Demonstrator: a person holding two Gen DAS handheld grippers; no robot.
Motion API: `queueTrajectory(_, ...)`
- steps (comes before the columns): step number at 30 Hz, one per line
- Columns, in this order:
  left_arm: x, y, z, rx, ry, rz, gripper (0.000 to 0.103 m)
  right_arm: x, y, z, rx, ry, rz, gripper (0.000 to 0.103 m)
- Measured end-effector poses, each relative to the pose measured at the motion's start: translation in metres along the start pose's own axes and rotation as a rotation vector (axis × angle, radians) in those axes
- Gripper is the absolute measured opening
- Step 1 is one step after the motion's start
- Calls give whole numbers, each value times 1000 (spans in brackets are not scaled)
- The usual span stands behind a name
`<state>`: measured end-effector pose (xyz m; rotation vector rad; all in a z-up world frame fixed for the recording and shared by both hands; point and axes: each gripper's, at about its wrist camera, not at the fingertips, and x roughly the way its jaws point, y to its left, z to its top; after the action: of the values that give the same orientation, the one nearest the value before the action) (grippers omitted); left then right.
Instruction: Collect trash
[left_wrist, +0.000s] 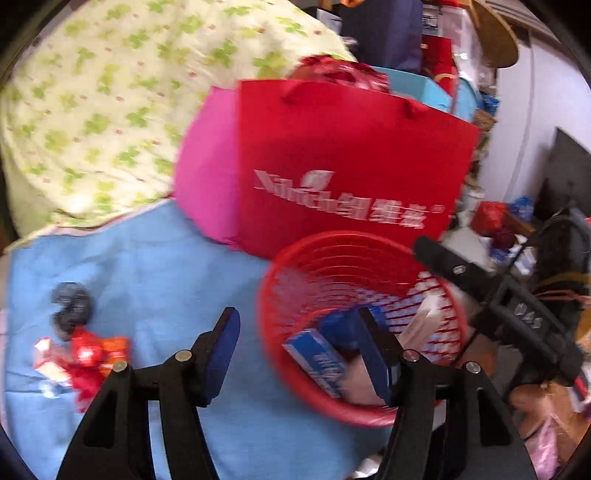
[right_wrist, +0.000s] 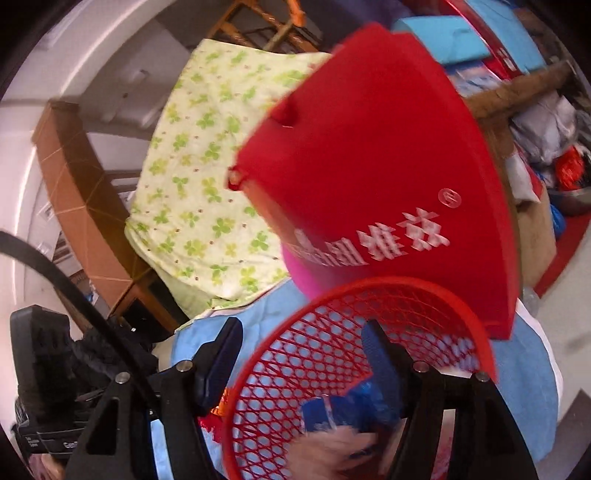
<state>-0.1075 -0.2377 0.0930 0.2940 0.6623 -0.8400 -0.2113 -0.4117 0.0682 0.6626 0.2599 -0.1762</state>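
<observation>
Jaws of both the left gripper (left_wrist: 295, 354) and right gripper (right_wrist: 301, 365) stand apart, holding nothing, over a red mesh basket (left_wrist: 291, 280) containing blue packaging (left_wrist: 317, 354).

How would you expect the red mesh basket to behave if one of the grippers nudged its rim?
The red mesh basket looks like thin openwork plastic, so probably light and apt to slide on the blue cloth. It holds only a few packets, so a nudge may well tip it.

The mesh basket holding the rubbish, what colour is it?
Red basket, clearest in the left wrist view.
</observation>
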Motion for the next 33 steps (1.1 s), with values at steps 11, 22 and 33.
queueTrajectory(11,-58,79,-38,-42,-36,381,65,26,90,-27,-178,-35,145,71)
queueTrajectory(22,-88,138,-65,-111,-47,523,66,80,164,-74,-283,86,219,71)
queueTrajectory(33,-93,171,-92,-187,-8,556,66,121,185,-105,-285,218,182,71)
